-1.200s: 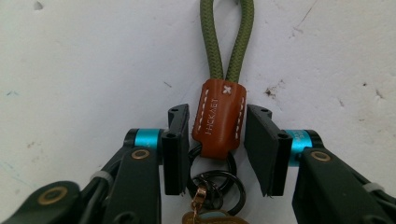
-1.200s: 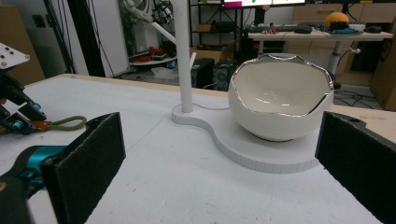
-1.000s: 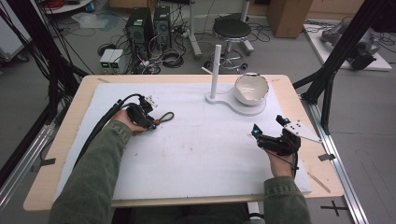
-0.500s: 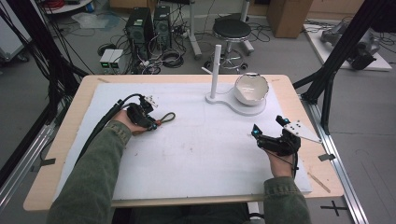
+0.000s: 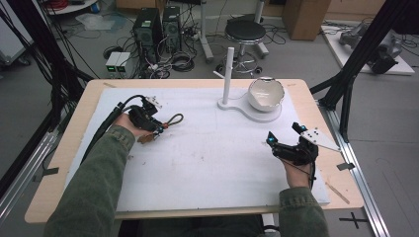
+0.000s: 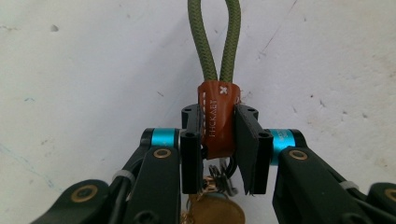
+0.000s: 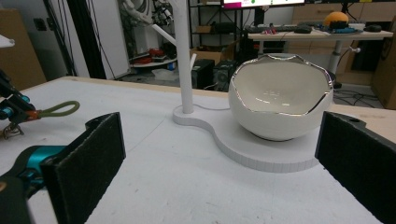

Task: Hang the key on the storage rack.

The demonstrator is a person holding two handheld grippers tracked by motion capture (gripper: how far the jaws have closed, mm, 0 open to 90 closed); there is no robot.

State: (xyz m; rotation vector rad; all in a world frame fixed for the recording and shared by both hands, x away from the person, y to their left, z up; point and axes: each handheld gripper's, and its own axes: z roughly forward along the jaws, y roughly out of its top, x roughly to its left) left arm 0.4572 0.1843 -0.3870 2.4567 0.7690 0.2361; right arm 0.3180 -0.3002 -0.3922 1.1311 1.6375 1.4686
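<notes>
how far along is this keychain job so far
Done: the left claw has just closed on the keychain's brown leather tab, its green cord loop lying on the white mat. In hand: that grip. Left: lifting and moving it, perhaps toward the white stand or bowl. The right claw waits open.

Right gripper (image 7: 219,163): jaws wide apart, nothing between the pads. White bowl (image 7: 281,100) with jagged rim at 12 to 1 o'clock, sitting on white stand base (image 7: 243,149); upright post (image 7: 183,56) at 11. Green cord loop (image 7: 58,109) at 9, held by left gripper (image 7: 11,112).
</notes>
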